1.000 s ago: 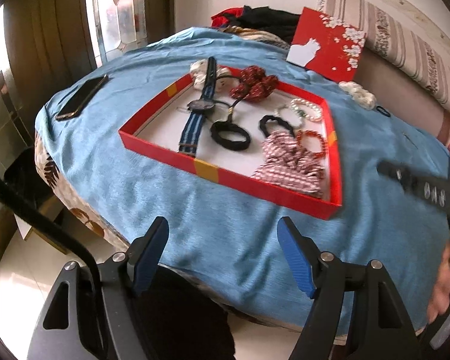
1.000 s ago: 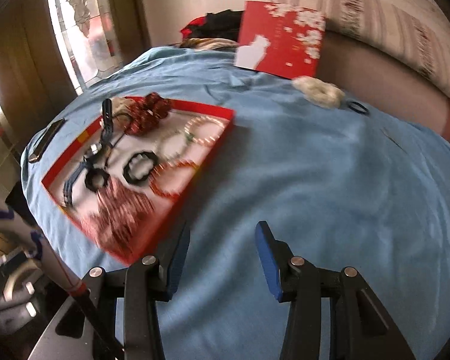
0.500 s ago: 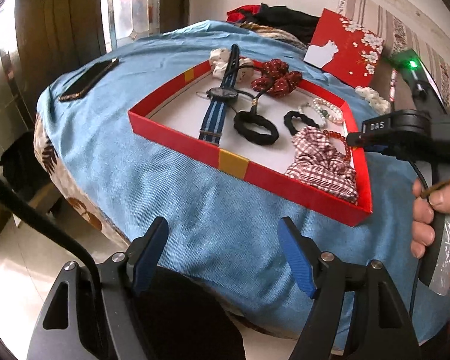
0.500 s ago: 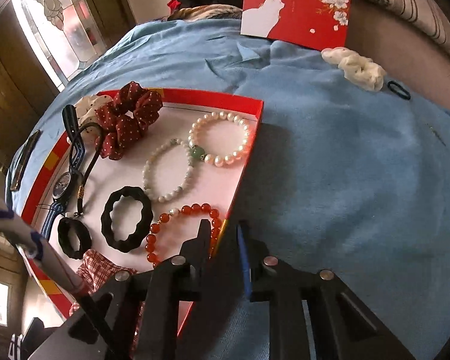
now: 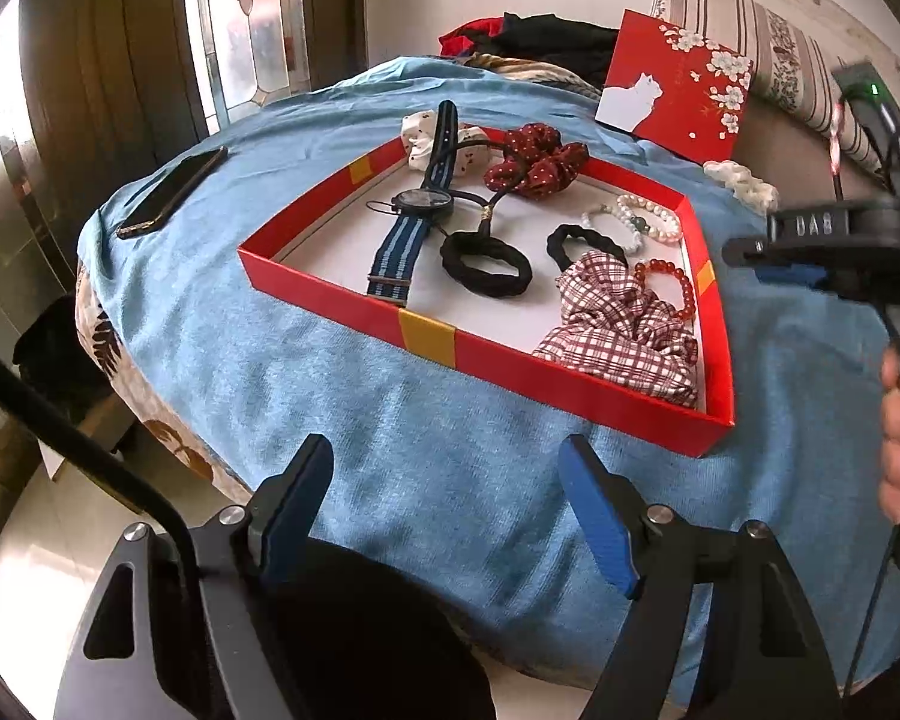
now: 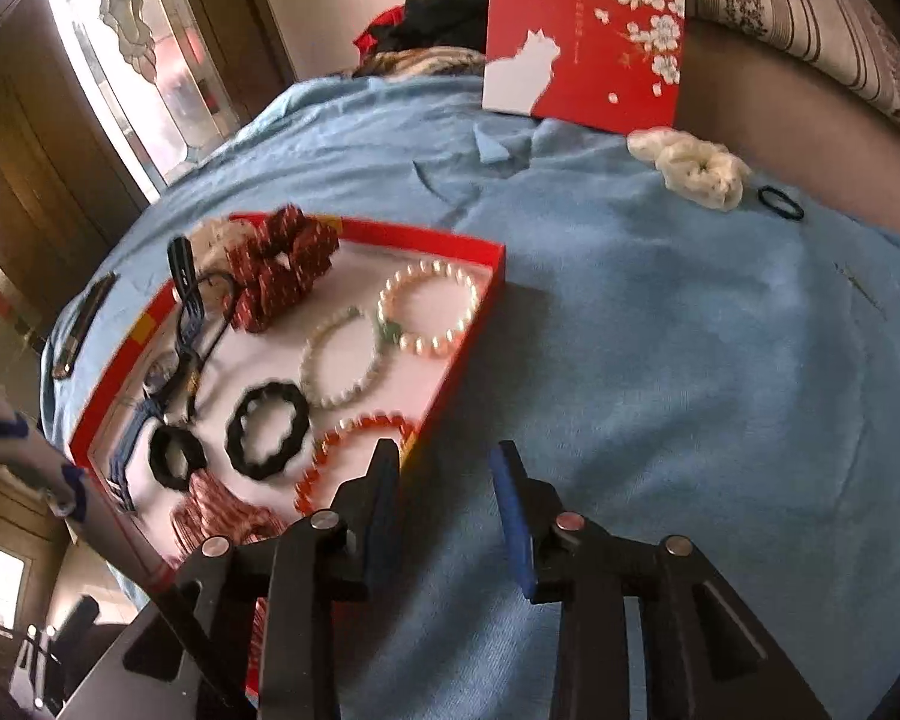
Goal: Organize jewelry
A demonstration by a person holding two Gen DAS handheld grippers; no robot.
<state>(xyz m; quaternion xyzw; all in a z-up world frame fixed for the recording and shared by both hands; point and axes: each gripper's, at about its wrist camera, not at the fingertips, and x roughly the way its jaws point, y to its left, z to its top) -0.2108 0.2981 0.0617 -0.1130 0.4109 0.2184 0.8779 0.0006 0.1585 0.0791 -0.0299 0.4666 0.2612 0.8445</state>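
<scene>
The red tray (image 5: 426,333) lies on the blue cloth (image 5: 342,420) and holds the jewelry — a striped-strap watch (image 5: 417,204) toward its left side, pearl bracelets (image 6: 429,315) at its far right corner, an orange bead bracelet (image 6: 354,447) by its right wall. The left gripper (image 5: 447,495) hovers off the tray's near wall, fingers spread on nothing. The right gripper (image 6: 447,495) sits over the tray's right wall — jaws opening, nothing between them.
</scene>
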